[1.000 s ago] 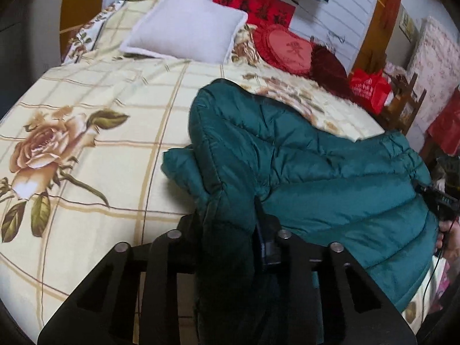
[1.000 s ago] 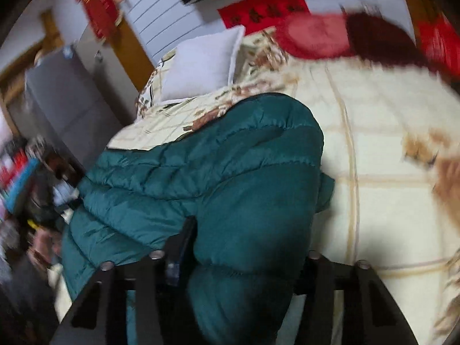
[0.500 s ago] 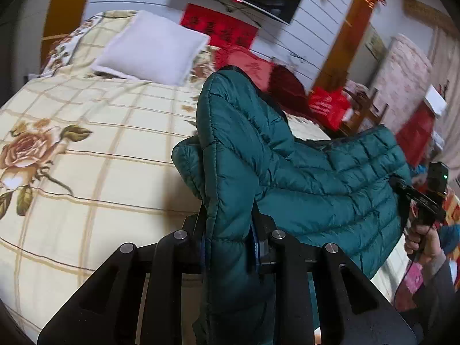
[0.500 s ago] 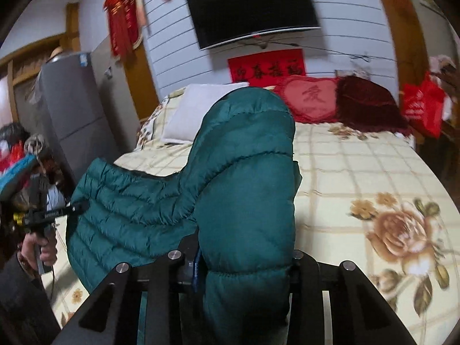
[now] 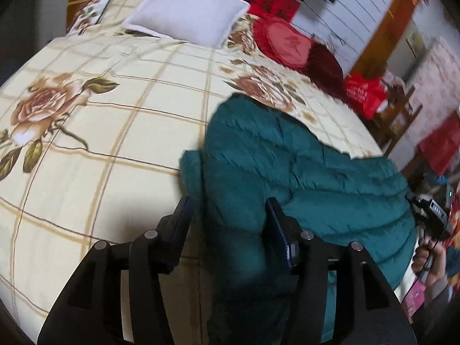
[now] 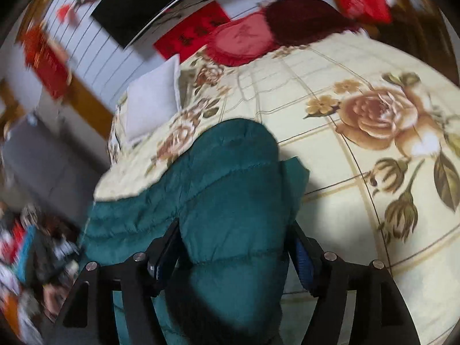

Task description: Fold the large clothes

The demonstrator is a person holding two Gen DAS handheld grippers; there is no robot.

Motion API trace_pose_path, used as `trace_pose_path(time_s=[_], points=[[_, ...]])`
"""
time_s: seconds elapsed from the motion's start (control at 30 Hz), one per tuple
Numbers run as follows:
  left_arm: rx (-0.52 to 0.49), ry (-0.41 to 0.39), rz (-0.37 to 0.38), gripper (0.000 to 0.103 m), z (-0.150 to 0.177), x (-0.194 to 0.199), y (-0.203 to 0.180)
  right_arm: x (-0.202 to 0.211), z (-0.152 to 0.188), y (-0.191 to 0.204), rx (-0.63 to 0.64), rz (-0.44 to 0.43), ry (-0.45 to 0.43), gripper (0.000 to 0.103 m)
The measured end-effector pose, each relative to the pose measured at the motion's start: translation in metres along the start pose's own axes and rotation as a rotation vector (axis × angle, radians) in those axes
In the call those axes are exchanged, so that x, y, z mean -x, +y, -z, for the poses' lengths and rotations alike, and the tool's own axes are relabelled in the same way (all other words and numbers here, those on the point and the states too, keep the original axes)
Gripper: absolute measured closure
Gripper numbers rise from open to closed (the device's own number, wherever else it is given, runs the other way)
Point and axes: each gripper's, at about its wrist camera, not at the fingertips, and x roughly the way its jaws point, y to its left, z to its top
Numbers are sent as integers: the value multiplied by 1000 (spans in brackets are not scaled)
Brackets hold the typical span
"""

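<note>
A dark green quilted puffer jacket (image 5: 302, 178) lies on the bed, its far end folded into a rounded hump. It also shows in the right wrist view (image 6: 230, 189). My left gripper (image 5: 230, 215) stands open with its jaws wide apart, and a fold of the jacket lies between them. My right gripper (image 6: 234, 238) is open too, its jaws spread around a thick padded roll of the jacket. The other hand-held gripper (image 5: 428, 212) shows at the jacket's far right edge.
The bed has a cream checked cover with rose prints (image 5: 86, 132). A white pillow (image 5: 187, 8), a red cushion (image 5: 284, 43) and a dark red cushion (image 5: 325, 66) lie at its head. A red bag (image 5: 365, 93) and a chair stand beside the bed.
Both grippers were shut on the lifted jacket; now both have opened. The jacket has come down onto the bed, and both cameras have dropped and tilted toward it.
</note>
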Motion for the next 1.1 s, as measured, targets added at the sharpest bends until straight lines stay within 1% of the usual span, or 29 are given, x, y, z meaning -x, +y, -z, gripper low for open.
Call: trace_pose_path(time_s=[0.07, 0.1, 0.13, 0.17, 0.23, 0.3, 0.33, 0.4, 0.47, 0.53, 0.6, 0.67, 0.7, 0.77, 0.87, 0.93, 1.03, 1.1], points=[[34, -69, -14, 51, -6, 15, 3, 19, -5, 9, 13, 63, -81, 34], [37, -113, -27, 51, -9, 22, 2, 30, -7, 18, 33, 109, -130, 31], [26, -150, -43, 51, -13, 29, -4, 43, -8, 33, 68, 164, -190, 22], [-7, -173, -48, 51, -17, 33, -15, 49, -10, 45, 96, 197, -225, 11], [-83, -193, -30, 51, -24, 32, -41, 51, -7, 77, 152, 286, -260, 0], [-164, -209, -67, 51, -27, 20, -69, 37, -6, 101, 216, 328, -236, 0], [-183, -212, -83, 51, -29, 13, -76, 23, -6, 114, 259, 343, -209, 0], [-206, -176, -124, 51, -31, -11, -83, 0, -4, 121, 290, 374, -158, 0], [-201, -111, -181, 51, -29, -37, -76, -29, -5, 114, 291, 426, -65, 0], [-157, -41, -232, 51, -24, -60, -59, -60, -3, 97, 254, 448, 33, 0], [-138, -34, -221, 50, -19, -65, -52, -80, -1, 82, 227, 428, 106, 0], [-136, -38, -228, 50, -17, -67, -53, -91, -1, 72, 213, 393, 121, 0], [-140, -42, -234, 49, -15, -68, -54, -94, -1, 69, 211, 389, 121, 0], [-144, -48, -238, 48, -13, -69, -55, -96, 0, 69, 219, 397, 120, 0], [-130, -45, -220, 46, -14, -69, -52, -94, 1, 73, 224, 414, 116, 0], [-123, -45, -201, 44, -15, -69, -51, -92, 2, 73, 217, 400, 121, 0], [-123, -43, -199, 43, -16, -69, -52, -91, 2, 73, 229, 377, 131, 0], [-126, -38, -206, 41, -16, -70, -53, -88, 3, 73, 232, 372, 116, 0]])
